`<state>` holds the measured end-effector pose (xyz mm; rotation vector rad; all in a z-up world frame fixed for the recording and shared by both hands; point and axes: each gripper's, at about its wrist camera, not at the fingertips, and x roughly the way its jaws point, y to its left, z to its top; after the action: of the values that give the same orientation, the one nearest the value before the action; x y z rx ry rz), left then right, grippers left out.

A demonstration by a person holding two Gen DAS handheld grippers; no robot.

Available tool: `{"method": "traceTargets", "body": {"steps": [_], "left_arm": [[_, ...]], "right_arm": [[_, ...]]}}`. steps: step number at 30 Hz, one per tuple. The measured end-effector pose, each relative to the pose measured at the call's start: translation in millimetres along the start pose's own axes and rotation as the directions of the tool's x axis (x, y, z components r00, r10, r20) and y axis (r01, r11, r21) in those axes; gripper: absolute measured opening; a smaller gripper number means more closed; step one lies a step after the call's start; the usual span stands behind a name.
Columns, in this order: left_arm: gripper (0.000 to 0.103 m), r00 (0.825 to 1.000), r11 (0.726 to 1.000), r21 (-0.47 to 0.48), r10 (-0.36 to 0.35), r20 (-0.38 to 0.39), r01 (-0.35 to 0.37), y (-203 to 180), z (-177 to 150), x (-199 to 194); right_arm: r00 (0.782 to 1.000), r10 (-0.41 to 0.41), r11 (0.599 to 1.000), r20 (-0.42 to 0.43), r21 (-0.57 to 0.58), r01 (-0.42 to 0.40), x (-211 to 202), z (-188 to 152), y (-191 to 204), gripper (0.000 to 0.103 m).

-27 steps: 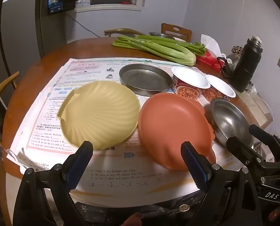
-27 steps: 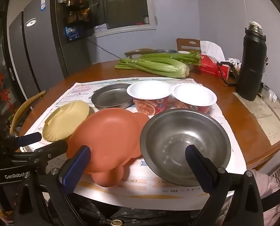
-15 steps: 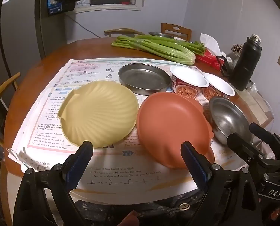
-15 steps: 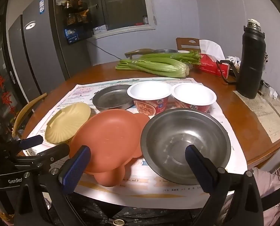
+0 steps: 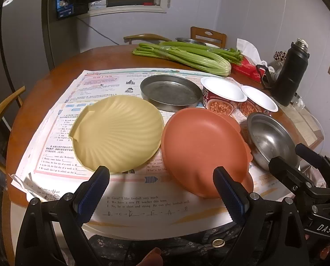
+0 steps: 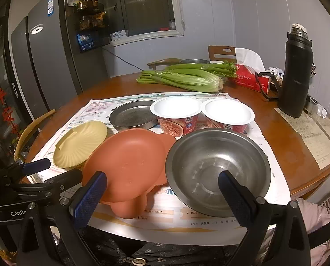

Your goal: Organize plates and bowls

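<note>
A yellow shell-shaped plate (image 5: 118, 133) (image 6: 80, 143) and an orange plate (image 5: 202, 148) (image 6: 129, 166) lie side by side on printed paper sheets (image 5: 142, 206). A steel bowl (image 5: 269, 139) (image 6: 218, 168) sits right of the orange plate. A flat steel dish (image 5: 170, 92) (image 6: 131, 116) and two white-rimmed red paper bowls (image 5: 222, 95) (image 6: 176, 114) stand behind. My left gripper (image 5: 161, 190) is open and empty, just short of both plates. My right gripper (image 6: 162, 196) is open and empty, in front of the steel bowl and orange plate.
The round wooden table (image 6: 273, 130) also holds celery (image 5: 187, 55), a red tissue box (image 6: 249, 79) and a black flask (image 6: 297, 73) at the right. Chairs (image 5: 0, 119) stand around it. A fridge (image 6: 43, 62) stands at the back left.
Both grippers have drifted back very slightly; the view shifts a little. Nothing on the table has moved and both jaws stay open.
</note>
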<state>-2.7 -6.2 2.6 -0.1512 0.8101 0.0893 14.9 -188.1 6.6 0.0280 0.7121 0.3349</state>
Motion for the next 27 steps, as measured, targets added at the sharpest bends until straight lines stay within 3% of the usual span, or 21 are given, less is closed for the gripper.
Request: {"method": "traceTargets", "body": {"steps": [27], "left_arm": [[0.095,1.000,1.000,0.005,0.001,-0.003,-0.001,1.4,-1.8,-0.7]], "right_arm": [[1.000,-0.004,1.000,0.001,0.004,0.004,-4.1,2.9,-0.9,0.101]]}}
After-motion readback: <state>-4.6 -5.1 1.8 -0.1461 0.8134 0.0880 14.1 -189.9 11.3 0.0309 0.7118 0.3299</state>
